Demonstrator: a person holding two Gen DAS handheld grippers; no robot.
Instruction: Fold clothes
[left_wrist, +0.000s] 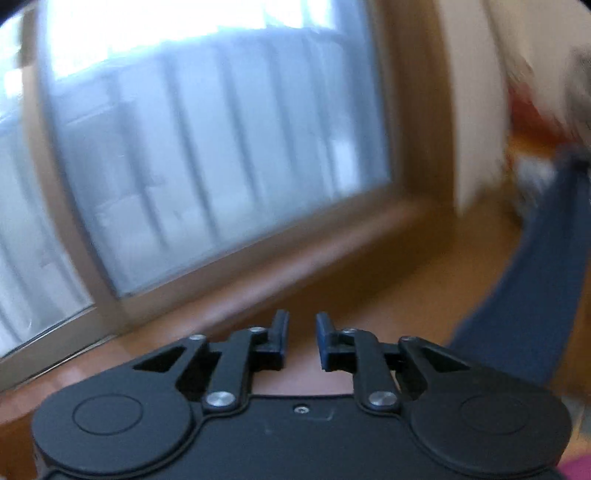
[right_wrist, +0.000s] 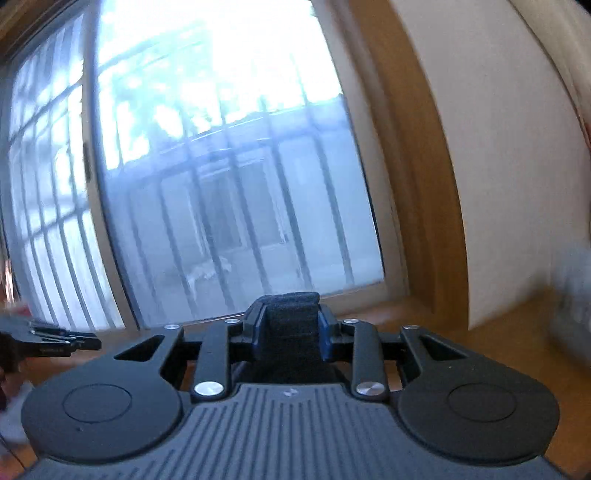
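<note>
My left gripper (left_wrist: 301, 332) is raised and points at a window; its jaws stand a small gap apart with nothing between them. A dark blue garment (left_wrist: 532, 280) hangs in a long strip at the right of the left wrist view. My right gripper (right_wrist: 290, 325) is shut on a bunched fold of dark cloth (right_wrist: 291, 332) that fills the space between its fingers. The left gripper also shows in the right wrist view (right_wrist: 79, 341) at the far left edge. Both views are blurred by motion.
A large window with bars outside (right_wrist: 229, 184) fills both views, set in a wooden frame (right_wrist: 417, 184). A wooden sill or ledge (left_wrist: 295, 266) runs below it. A white wall (right_wrist: 498, 166) lies to the right. Blurred red and white things (left_wrist: 535, 122) sit at far right.
</note>
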